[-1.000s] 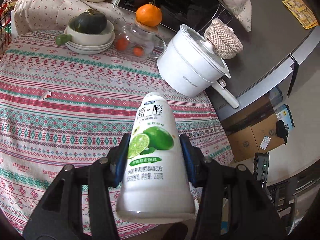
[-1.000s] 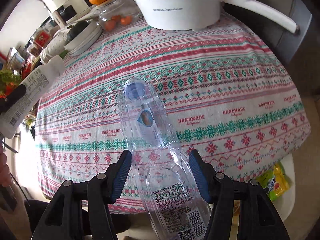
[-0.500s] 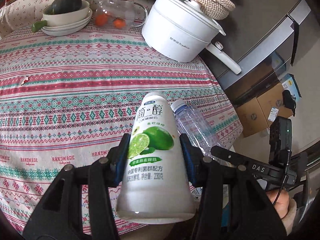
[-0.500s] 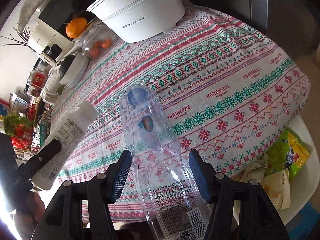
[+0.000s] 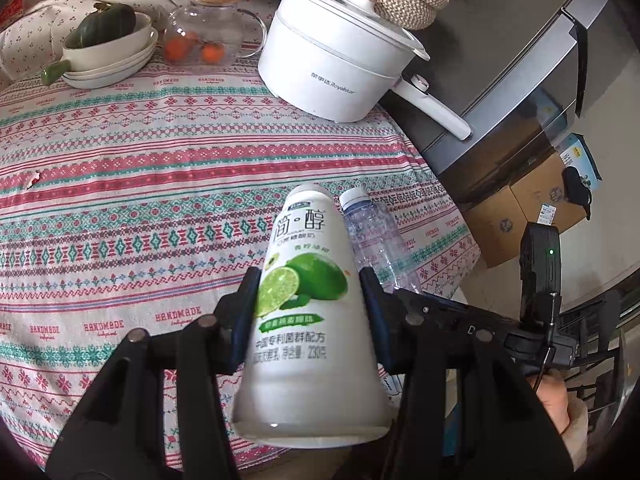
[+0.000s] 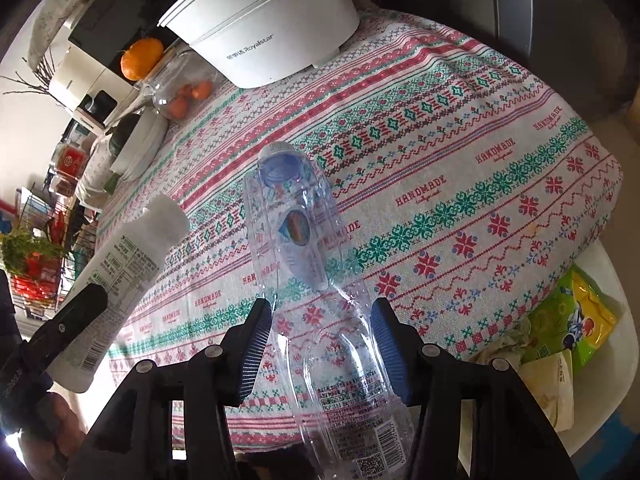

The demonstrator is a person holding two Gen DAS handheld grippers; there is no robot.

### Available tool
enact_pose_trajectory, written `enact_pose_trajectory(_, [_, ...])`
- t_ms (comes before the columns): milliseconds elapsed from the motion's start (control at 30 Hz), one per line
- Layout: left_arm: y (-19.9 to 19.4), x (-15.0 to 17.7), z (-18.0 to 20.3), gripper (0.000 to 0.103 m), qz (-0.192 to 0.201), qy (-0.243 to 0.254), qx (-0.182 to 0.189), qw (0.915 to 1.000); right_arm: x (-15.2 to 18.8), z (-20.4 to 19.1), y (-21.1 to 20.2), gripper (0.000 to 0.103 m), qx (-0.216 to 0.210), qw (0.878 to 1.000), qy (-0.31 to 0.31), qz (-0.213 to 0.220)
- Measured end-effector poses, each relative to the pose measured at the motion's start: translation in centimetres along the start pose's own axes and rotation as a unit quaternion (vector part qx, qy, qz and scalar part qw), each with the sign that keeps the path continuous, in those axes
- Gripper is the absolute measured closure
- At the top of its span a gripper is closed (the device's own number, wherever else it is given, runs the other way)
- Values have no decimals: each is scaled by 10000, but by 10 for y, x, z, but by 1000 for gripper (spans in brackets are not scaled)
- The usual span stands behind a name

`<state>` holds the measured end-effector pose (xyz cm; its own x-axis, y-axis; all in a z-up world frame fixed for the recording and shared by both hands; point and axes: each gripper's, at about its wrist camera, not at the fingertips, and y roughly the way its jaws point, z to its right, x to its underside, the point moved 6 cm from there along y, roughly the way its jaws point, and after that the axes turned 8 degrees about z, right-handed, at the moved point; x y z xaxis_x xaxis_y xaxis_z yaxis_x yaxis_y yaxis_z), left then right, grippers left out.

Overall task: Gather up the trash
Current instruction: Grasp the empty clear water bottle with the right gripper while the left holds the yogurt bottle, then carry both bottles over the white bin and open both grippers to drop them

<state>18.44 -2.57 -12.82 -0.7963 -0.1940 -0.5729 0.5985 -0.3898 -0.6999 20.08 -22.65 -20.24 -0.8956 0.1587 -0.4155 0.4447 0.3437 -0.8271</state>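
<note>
My left gripper (image 5: 308, 304) is shut on a white yogurt bottle (image 5: 308, 280) with a lime label, held above the table's near edge. My right gripper (image 6: 320, 332) is shut on a clear, empty plastic water bottle (image 6: 304, 264) with a blue cap. In the left wrist view the water bottle (image 5: 376, 236) sits just right of the yogurt bottle. In the right wrist view the yogurt bottle (image 6: 120, 276) shows at the left, in the left gripper (image 6: 60, 332). Snack wrappers (image 6: 568, 320) lie in a white bin (image 6: 600, 400) below the table edge at the right.
The round table has a patterned cloth (image 5: 120, 200). At its far side stand a white electric pot (image 5: 340, 64), a glass teapot with small oranges (image 5: 200, 40) and stacked bowls with a green squash (image 5: 108, 48). Cardboard boxes (image 5: 528, 208) sit on the floor.
Both grippers, still holding their bottles, have drawn closer together near the table's right edge. The white bin with wrappers has come further into the right wrist view.
</note>
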Motion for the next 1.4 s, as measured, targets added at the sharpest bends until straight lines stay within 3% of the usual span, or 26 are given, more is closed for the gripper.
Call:
enact_pose_trajectory(233, [-3, 0, -13, 52, 41, 63, -232, 9997, 2, -16, 26, 40, -125, 9993, -172, -301])
enact_pose_trajectory(400, [-12, 0, -14, 52, 133, 116, -230, 9996, 4, -25, 25, 42, -112, 9992, -314, -214])
enact_pose_trajectory(633, [-24, 1, 12, 52, 241, 390, 52, 9989, -4, -10, -34, 43, -205, 9989, -142, 404])
enact_pose_trajectory(967, [-5, 27, 97, 52, -78, 1176, 596, 9912, 15, 94, -136, 43, 278, 9910, 588, 1171])
enact_pose_trajectory(1200, [29, 75, 168, 52, -563, 1969, 828, 9753, 42, 168, -182, 43, 570, 9790, 1318, 1444])
enact_pose_trajectory(1400, [63, 113, 199, 52, -840, 2543, 718, 9608, 51, 190, -194, 43, 580, 9724, 1647, 1549])
